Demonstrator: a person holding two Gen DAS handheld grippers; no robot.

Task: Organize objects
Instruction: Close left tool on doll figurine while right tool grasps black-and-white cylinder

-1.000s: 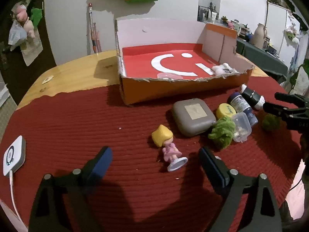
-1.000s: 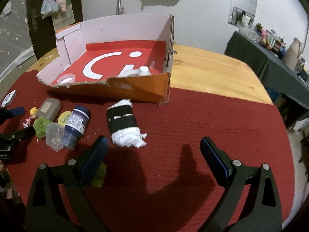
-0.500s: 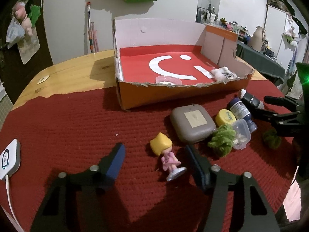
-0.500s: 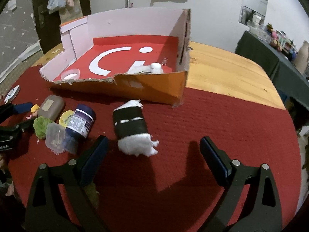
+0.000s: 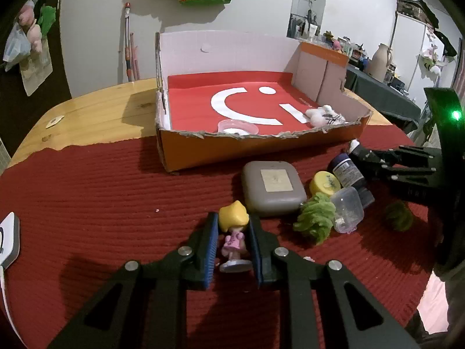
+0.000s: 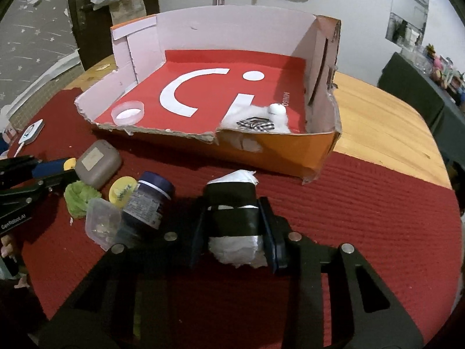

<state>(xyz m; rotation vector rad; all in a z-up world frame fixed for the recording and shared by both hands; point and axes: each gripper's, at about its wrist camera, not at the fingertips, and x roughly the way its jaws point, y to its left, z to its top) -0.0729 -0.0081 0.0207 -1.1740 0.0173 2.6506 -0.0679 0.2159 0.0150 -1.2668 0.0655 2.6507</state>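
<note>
My left gripper is shut on a small doll with yellow hair and a pink dress, lying on the red cloth. My right gripper is shut on a black-and-white wrapped bundle, also on the cloth. An open cardboard box with a red floor stands behind; it holds a clear lid and a white plush toy. In the right wrist view the box is just ahead of the bundle.
Between the grippers lie a grey case, a yellow cap, a dark jar, a clear tub and green fuzzy pieces. A white device sits at the left edge. Bare wood lies right of the box.
Both grippers moved forward and closed: the left onto the doll, the right onto the wrapped bundle. Both were open a second ago.
</note>
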